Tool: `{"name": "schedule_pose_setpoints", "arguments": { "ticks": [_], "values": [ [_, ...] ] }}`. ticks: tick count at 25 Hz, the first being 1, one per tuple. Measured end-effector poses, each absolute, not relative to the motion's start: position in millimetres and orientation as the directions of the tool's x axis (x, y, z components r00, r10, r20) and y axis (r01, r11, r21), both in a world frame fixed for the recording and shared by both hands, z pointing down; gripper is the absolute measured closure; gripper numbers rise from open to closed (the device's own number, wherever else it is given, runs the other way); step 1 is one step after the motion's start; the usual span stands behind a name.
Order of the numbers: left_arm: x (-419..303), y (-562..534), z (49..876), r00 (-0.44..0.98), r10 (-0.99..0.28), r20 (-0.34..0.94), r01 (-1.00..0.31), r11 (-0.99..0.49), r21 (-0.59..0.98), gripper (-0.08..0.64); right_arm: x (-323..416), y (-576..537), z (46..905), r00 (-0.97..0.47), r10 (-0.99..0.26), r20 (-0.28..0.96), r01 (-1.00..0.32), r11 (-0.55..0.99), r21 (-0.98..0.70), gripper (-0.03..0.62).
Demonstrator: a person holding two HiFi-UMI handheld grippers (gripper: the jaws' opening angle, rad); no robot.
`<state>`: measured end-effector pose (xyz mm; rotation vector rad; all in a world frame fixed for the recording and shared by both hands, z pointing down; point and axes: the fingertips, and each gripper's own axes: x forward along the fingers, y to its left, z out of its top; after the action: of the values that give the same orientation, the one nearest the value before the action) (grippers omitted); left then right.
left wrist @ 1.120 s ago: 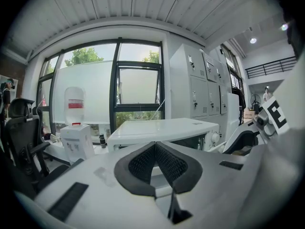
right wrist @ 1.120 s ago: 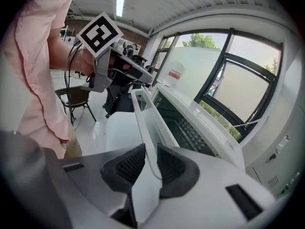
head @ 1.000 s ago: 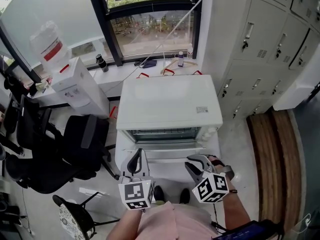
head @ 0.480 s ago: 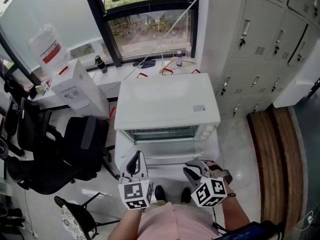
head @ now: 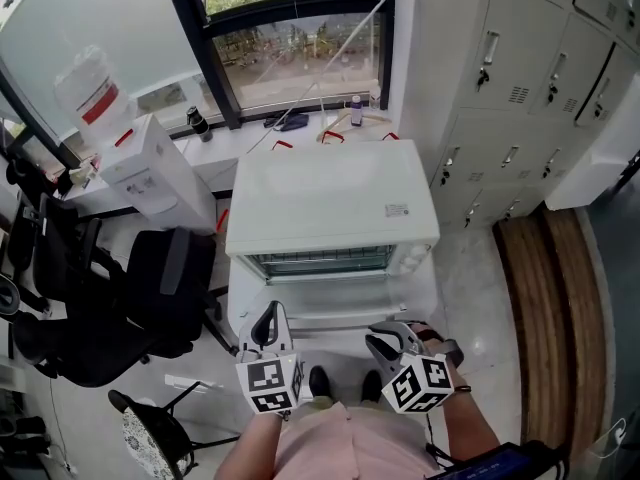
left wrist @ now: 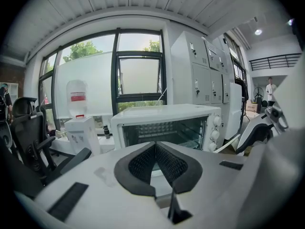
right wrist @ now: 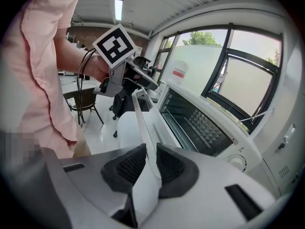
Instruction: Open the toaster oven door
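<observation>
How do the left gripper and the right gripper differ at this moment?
The right gripper is shut on the white door handle, while the left gripper is shut with nothing between its jaws. The right gripper looks along the opened door's edge, whereas the left gripper faces the toaster oven and its open front. Both have their jaws together.

Daylight from the tall black-framed window (head: 290, 48) lights the head view brightly and evenly, leaving only soft shadows below the white box-shaped toaster oven (head: 330, 203). Both gripper views curve strongly toward dark, vignetted corners. In the right gripper view a long ceiling strip light (right wrist: 118, 8) glares, and the white door handle (right wrist: 143, 128) near the lens looks soft.
</observation>
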<state>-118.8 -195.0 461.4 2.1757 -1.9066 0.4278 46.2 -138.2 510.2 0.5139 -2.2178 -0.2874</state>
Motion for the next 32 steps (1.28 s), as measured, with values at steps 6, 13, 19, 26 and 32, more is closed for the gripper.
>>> {"name": "schedule_pose_setpoints", "arguments": {
  "ticks": [6,13,19,26,32],
  "values": [
    [-121.3,-197.3,476.2,0.117,-0.912,0.392,-0.99,-0.136,-0.02,0.546,45.9,-137.2,511.3,-0.583,-0.445,0.68,-0.269,0.895,0.355,0.522],
    [-122.9,-200.9,483.6,0.113,-0.911,0.397,-0.99,-0.136,-0.03,0.546,47.0,-136.3,511.4,-0.606,-0.427,0.672,-0.29,0.904,0.314,0.525],
    [-124.3,-200.2,487.7,0.13,-0.903,0.41,-0.989,-0.146,-0.007,0.546,46.9,-136.1,511.2,-0.635,-0.423,0.646,-0.33,0.905,0.267,0.522],
    [-123.7,-197.8,488.6,0.132,-0.901,0.412,-0.989,-0.146,-0.002,0.547,54.5,-149.9,484.7,-0.707,-0.452,0.544,-0.481,0.871,0.1,0.586],
    [-122.4,-193.2,492.9,0.122,-0.905,0.407,-0.99,-0.139,-0.012,0.546,77.9,-178.1,478.0,-0.614,-0.593,0.521,-0.659,0.749,0.075,0.591]
  ]
}}
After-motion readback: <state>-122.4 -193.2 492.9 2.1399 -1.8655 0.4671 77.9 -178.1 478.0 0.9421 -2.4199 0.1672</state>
